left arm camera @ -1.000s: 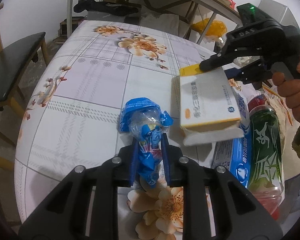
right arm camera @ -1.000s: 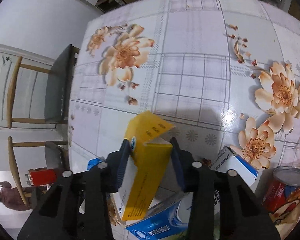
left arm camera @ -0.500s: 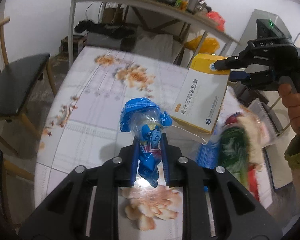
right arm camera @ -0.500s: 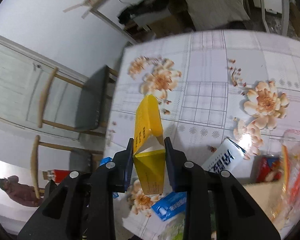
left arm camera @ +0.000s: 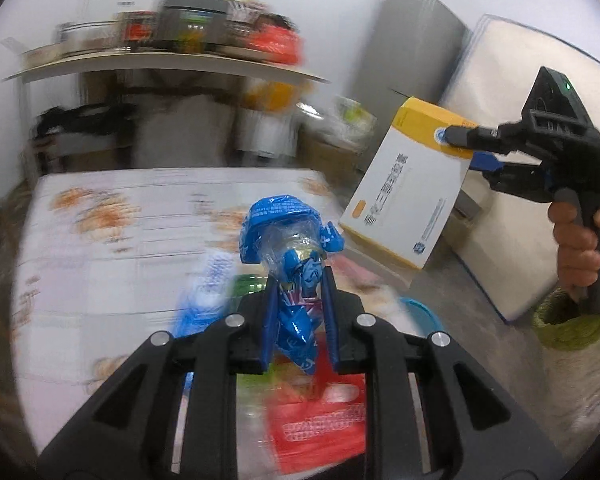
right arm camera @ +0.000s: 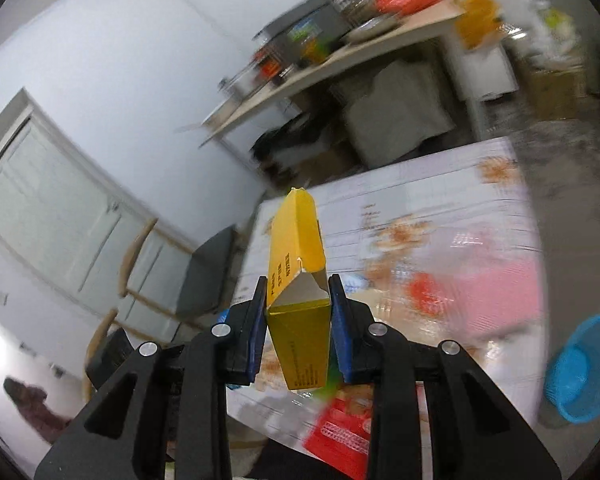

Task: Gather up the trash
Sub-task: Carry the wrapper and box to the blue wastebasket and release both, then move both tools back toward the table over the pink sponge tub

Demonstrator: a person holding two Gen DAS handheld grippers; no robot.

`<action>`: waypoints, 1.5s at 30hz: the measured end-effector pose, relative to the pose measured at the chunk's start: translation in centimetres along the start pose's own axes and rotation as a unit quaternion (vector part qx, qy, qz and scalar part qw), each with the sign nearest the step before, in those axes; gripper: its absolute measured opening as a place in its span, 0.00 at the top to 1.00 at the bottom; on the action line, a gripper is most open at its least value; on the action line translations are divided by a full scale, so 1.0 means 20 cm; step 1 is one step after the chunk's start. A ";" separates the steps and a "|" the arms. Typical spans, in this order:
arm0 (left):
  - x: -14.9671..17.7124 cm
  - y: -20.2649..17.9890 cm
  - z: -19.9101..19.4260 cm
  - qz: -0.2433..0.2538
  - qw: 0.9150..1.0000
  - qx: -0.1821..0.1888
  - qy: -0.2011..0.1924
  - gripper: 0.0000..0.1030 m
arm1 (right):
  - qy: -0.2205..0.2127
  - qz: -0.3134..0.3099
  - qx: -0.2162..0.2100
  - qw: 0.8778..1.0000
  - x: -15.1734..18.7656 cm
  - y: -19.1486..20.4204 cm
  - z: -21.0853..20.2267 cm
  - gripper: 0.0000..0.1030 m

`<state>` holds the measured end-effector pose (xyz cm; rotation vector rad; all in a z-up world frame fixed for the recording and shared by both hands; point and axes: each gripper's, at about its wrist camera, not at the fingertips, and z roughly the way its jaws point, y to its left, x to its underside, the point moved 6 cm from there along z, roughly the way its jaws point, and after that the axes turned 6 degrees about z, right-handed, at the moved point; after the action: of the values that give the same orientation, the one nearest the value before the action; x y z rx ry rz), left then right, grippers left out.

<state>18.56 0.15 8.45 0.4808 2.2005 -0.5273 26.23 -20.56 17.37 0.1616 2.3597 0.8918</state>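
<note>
Both grippers loaded, both clear of the table (left arm camera: 112, 240). Left gripper (left arm camera: 298, 280) is pinching a crumpled blue plastic wrapper (left arm camera: 288, 232): the twisted lower end is squeezed between the fingers, the puffed clear-and-blue top sticks out beyond the tips, likely because the bunched tail is the only firm part to grab. Right gripper (right arm camera: 298, 308) is clamped on a yellow and white carton (right arm camera: 298, 280), fingers pressing its two broad faces near the opened end flap; the carton's long body stretches away from the camera. In the left wrist view the same carton (left arm camera: 410, 196) hangs in the air right of the wrapper and a little farther off, tilted, held by its yellow top edge, with the person's right hand (left arm camera: 580, 248) on the gripper's handle. Holding by the end keeps the light box steady and leaves the rest free to drop. Heavy motion blur; table litter below the fingers is red, green and blue smears, can't identify the items. A blue basket (right arm camera: 584, 368) sits on the floor at the near right of the table, probably the bin. Judgement: carry stage, both pieces picked, not yet dropped. Next needs release over the basket; the light wrapper may cling to a finger.
</note>
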 end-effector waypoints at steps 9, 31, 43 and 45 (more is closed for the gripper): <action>-0.11 -0.89 0.66 0.123 0.975 0.127 0.135 0.82 | -0.109 0.148 0.138 0.973 0.28 -0.97 -0.71 0.72; 0.24 -1.73 1.99 0.198 0.926 0.087 0.310 0.32 | -0.112 0.502 0.178 0.839 0.87 -2.78 -0.33 0.45; 0.11 -1.58 1.59 0.217 0.936 0.131 0.243 0.24 | -0.126 0.431 0.226 0.864 0.97 -2.48 -0.54 0.34; 0.04 -1.55 1.44 0.219 0.942 0.142 0.213 0.21 | -0.127 0.388 0.264 0.874 0.94 -2.33 -0.58 0.29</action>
<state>20.53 -40.61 -2.70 1.3090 2.3178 -0.5334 8.72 -57.01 -14.66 1.4338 2.2130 0.4632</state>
